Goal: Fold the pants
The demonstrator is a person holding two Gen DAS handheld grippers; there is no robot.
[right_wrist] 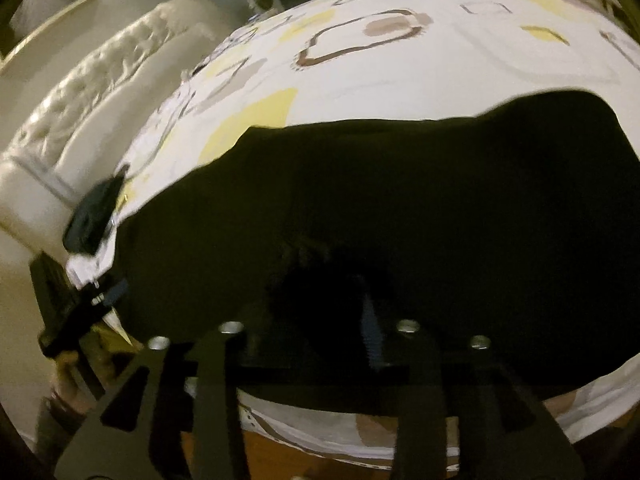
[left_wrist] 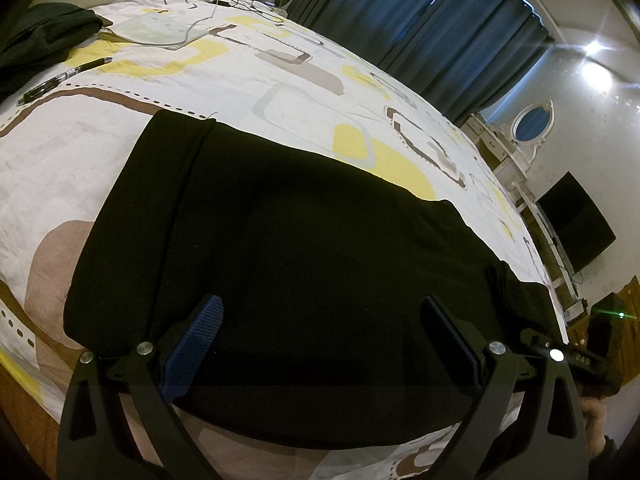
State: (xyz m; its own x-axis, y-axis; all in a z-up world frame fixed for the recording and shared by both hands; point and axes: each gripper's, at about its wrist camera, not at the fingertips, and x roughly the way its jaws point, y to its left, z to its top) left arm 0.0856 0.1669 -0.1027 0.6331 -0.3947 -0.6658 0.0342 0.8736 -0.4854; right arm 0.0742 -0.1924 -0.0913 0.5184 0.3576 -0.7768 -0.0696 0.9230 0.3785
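— Patterned bedsheet (left_wrist: 248,80) in white, yellow and brown covers the bed; dark curtains (left_wrist: 420,12) hang behind. Where are the pants?

— The black pants (left_wrist: 300,240) lie folded on the sheet near the bed's front edge.

— And the left gripper (left_wrist: 320,324)?

— Fingers spread wide above the cloth, nothing pinched between them.

— The right gripper (right_wrist: 320,320)?

— Blurred and dark against the pants (right_wrist: 400,200); its fingers stand partly apart, and I cannot tell whether any cloth is between them.

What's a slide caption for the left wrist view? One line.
Left gripper open over folded black pants on a patterned bedsheet, pen at far left.
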